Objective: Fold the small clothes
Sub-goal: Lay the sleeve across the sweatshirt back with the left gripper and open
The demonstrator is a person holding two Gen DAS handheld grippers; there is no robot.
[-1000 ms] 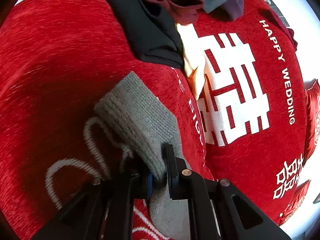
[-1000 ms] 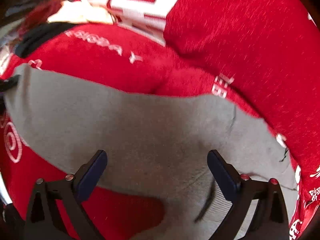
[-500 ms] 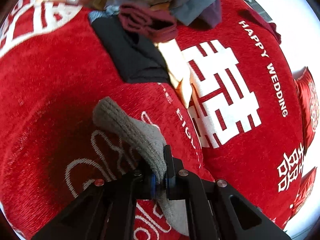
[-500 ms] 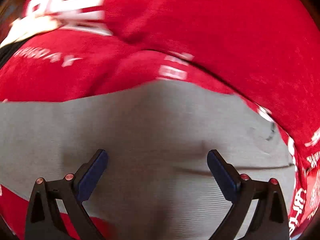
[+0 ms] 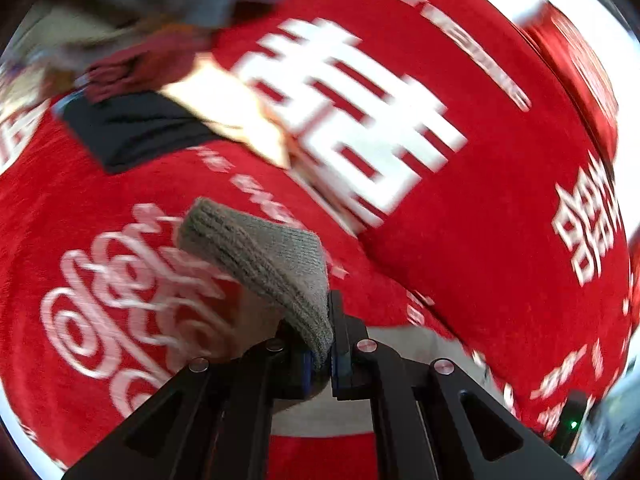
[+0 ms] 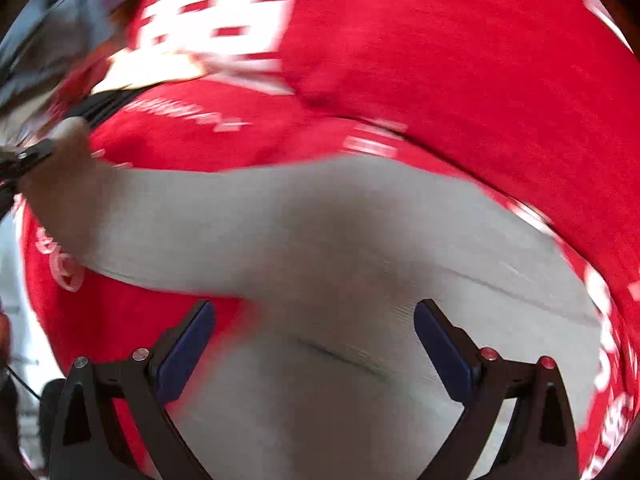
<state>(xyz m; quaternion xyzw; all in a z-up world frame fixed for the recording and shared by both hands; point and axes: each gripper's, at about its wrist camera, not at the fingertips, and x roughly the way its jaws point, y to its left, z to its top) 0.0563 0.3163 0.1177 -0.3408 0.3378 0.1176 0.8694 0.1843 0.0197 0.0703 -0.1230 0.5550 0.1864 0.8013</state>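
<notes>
Now lifted: left gripper clenched on the grey sock's cuff, raised higher off the red blanket than a second ago. Right gripper spread wide, hovering over the sock's body; fold under way.

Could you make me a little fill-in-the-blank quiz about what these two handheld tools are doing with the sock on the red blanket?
1. The left tool is shut on one end of a ____ knitted sock.
2. The right tool hovers over the sock with its jaws ____.
3. The sock lies on a blanket whose main colour is ____.
4. Beyond the sock, beside the cream cloth, lies a folded ____ garment.

Missing words: grey; open; red; black
</notes>
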